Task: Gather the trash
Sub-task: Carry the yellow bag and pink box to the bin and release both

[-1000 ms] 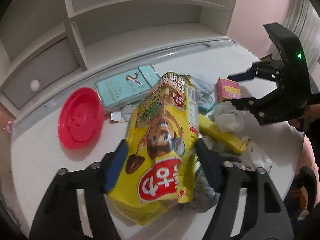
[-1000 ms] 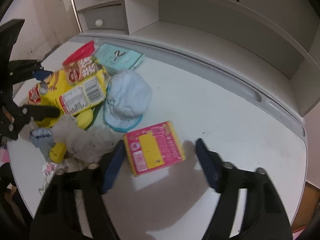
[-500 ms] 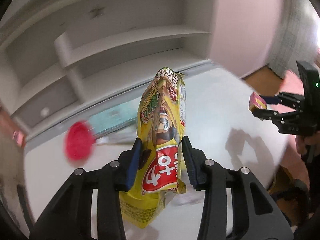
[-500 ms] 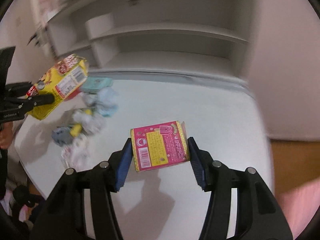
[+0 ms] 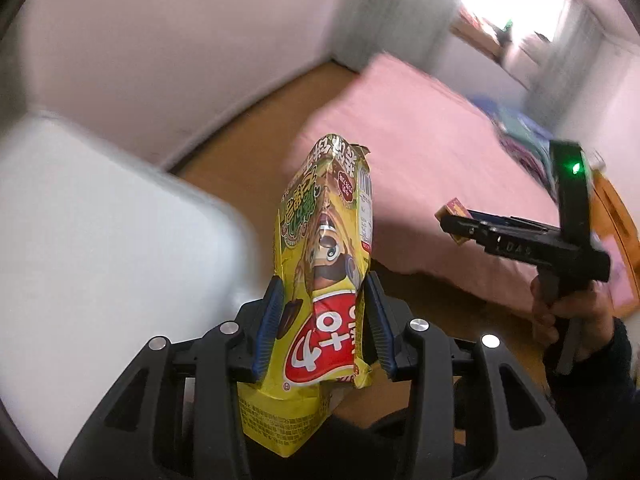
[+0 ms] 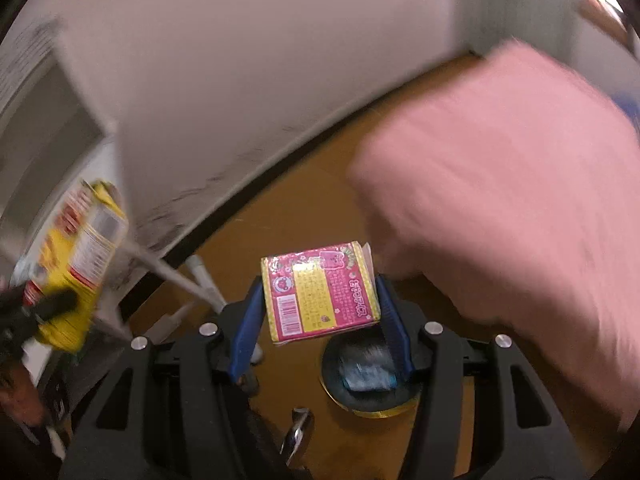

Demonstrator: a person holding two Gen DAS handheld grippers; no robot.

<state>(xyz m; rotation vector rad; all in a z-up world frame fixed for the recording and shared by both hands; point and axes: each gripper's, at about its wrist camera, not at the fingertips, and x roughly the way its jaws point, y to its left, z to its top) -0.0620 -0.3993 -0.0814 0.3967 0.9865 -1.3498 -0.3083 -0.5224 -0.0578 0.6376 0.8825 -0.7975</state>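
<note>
My left gripper (image 5: 324, 324) is shut on a yellow snack bag (image 5: 324, 264) and holds it upright in the air, off the desk edge. My right gripper (image 6: 320, 320) is shut on a small pink box (image 6: 320, 292) and holds it above a round dark bin (image 6: 368, 376) with a gold rim on the floor. The bin holds something bluish. The right gripper with the pink box (image 5: 454, 210) shows at the right of the left wrist view. The yellow bag also shows at the left of the right wrist view (image 6: 80, 256).
The white desk (image 5: 100, 240) is at the left, with white desk legs (image 6: 176, 276) below it. A pink bed (image 6: 500, 200) fills the right. A wooden floor (image 6: 280, 208) lies between them, along a white wall (image 5: 180, 40).
Both grippers closed on their items, lifted them off the desk and swung right, away from the desk toward the floor and bed. The right one now hangs over the bin.
</note>
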